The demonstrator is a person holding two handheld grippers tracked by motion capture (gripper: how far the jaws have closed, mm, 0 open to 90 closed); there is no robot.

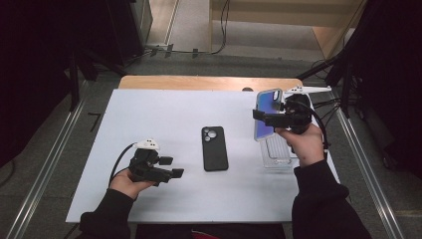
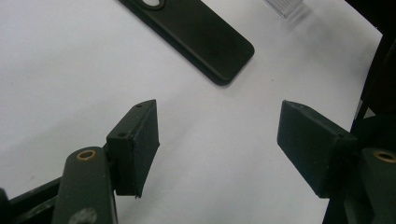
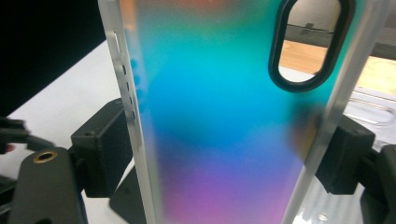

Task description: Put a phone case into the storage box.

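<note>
Right gripper point(image 1: 259, 115) jaws are clamping the iridescent case point(image 3: 219, 121) by its two long edges, holding it upright above the clear case point(image 1: 276, 154) lying at the sheet's right side. Best to be keeping the squeeze even — those thin rims look likely to flex or slip. Left gripper point(image 1: 171, 167) jaws are standing apart, empty, near the black case point(image 1: 214, 148) lying flat mid-sheet. White sheet point(image 1: 149, 114) is covering a wooden table point(image 1: 199, 82) — dark curtains and cables around.
</note>
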